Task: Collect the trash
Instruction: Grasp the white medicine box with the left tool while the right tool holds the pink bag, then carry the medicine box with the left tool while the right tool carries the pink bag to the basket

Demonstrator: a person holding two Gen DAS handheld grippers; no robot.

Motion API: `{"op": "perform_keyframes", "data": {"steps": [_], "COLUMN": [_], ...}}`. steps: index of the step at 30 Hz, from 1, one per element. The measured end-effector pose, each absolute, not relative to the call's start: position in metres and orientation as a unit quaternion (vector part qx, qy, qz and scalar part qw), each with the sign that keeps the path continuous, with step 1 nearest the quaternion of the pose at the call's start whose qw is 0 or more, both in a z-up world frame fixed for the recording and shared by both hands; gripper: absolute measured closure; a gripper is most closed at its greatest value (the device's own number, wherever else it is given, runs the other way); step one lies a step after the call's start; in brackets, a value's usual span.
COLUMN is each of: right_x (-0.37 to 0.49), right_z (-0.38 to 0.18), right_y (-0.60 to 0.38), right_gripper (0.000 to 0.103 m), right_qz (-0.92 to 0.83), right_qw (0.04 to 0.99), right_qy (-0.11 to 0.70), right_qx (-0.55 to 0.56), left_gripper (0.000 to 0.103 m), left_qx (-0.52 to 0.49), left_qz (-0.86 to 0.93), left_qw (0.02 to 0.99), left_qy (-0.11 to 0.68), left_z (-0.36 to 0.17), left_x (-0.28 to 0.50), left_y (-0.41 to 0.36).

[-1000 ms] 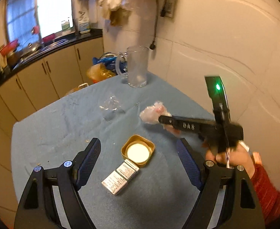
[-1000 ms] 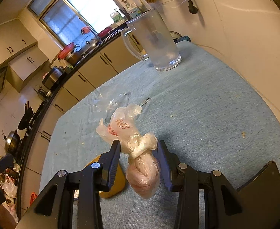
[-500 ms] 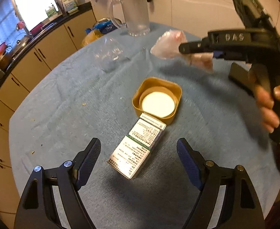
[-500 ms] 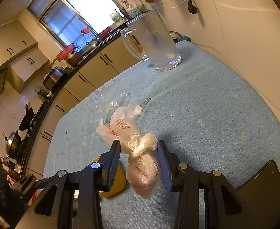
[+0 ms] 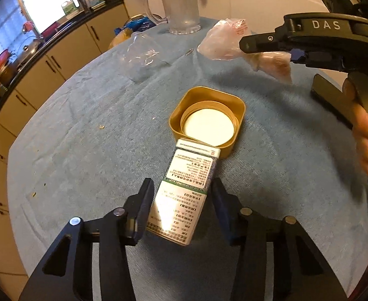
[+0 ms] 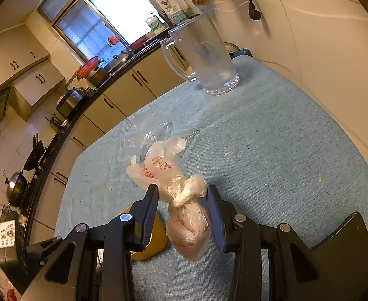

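On the desk (image 5: 83, 135): a white carton (image 5: 184, 195) lies flat, its far end touching the gold tub (image 5: 236, 105) at 12 o'clock
Left hand-held gripper (image 5: 182, 207): narrowed about the carton, contact unclear; a squeeze on the slick printed sides may skid it into the tub
Right hand-held gripper (image 6: 182, 212): clamped on the knotted plastic bag (image 6: 184, 200), held above the desk; the thin film may slip or tear
Loose trash: a clear wrapper (image 5: 143, 55) at 11 o'clock, uncollected
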State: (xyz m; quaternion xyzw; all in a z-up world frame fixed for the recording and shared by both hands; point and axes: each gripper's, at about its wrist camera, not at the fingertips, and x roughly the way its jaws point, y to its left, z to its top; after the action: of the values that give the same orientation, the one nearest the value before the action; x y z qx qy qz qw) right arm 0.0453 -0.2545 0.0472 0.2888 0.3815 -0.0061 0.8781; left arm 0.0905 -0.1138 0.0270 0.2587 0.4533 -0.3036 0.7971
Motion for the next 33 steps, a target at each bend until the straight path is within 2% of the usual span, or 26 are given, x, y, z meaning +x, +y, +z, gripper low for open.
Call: {"op": "perform_keyframes", "data": {"steps": [10, 19, 27, 33], "right_x": [0.04, 0.033, 0.024, 0.024], "right_z": [0.057, 0.071, 0.063, 0.05], "right_y": [-0.244, -0.165, -0.096, -0.086], "right_gripper": [0.06, 0.06, 0.06, 0.06], "right_qz": [0.014, 0.11, 0.185, 0.194], "right_qw": [0.888, 0.909, 0.904, 0.9], "right_qy": [0.369, 0.359, 0.371, 0.381], "right_qx": [0.275, 0.183, 0.102, 0.084], "left_gripper": [0.064, 0.064, 0.064, 0.064], "left_qx": [0.13, 0.014, -0.032, -0.039], "left_qz": [-0.263, -0.158, -0.08, -0.053], "left_qw": [0.847, 0.904, 0.926, 0.928], "left_qy": [0.442, 0.397, 0.368, 0.366], "left_z": [0.051, 0.08, 0.087, 0.078], "left_x": [0.058, 0.015, 0.003, -0.003], "left_y": [-0.067, 0.005, 0.064, 0.084]}}
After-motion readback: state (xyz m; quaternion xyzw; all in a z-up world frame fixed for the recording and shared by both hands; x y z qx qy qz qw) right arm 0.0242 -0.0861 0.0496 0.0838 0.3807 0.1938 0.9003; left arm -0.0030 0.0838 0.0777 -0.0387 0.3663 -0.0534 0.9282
